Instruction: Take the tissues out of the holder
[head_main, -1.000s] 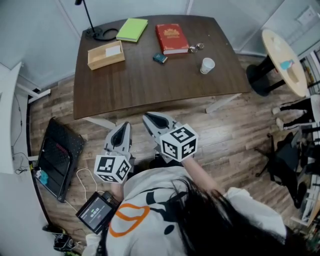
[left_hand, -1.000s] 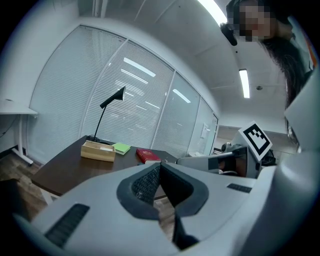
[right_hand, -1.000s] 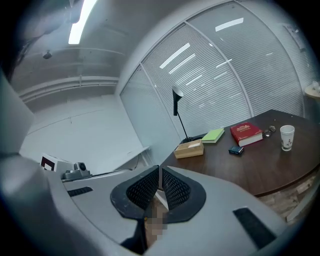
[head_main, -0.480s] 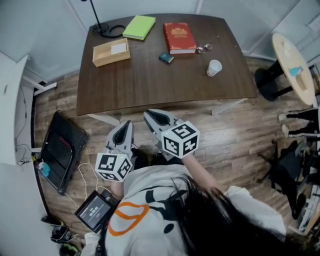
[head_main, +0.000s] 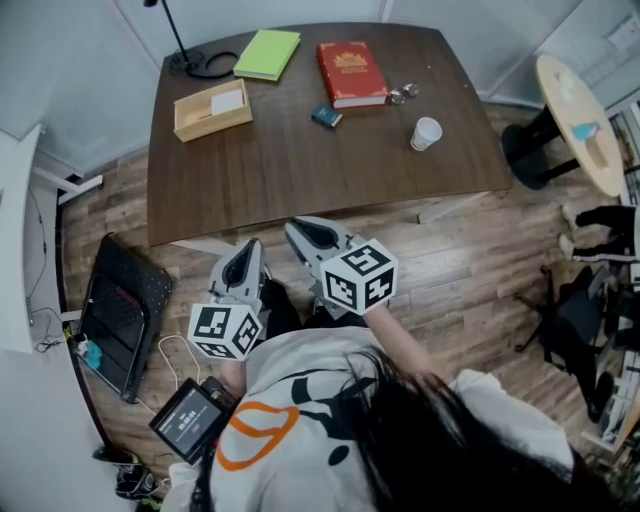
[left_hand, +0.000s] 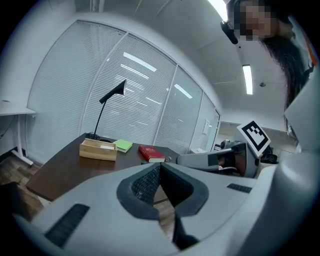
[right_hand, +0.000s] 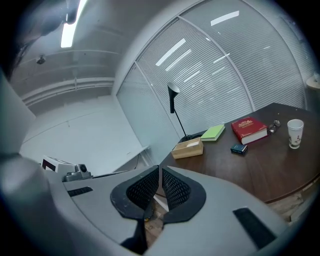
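The wooden tissue holder stands on the far left of the dark table, with white tissues lying in it. Both grippers hang over the floor just short of the table's near edge, well away from the holder. My left gripper is shut with nothing between its pads. My right gripper is shut and empty too. The holder appears far ahead in the left gripper view, beyond the shut left gripper. It sits small and distant as the holder past the right gripper.
On the table lie a green notebook, a red book, a small teal box and a paper cup. A lamp base stands at the far left corner. A round side table stands at the right.
Both grippers have edged slightly toward the table's near edge. Their jaws stay shut and nothing on the table has moved.
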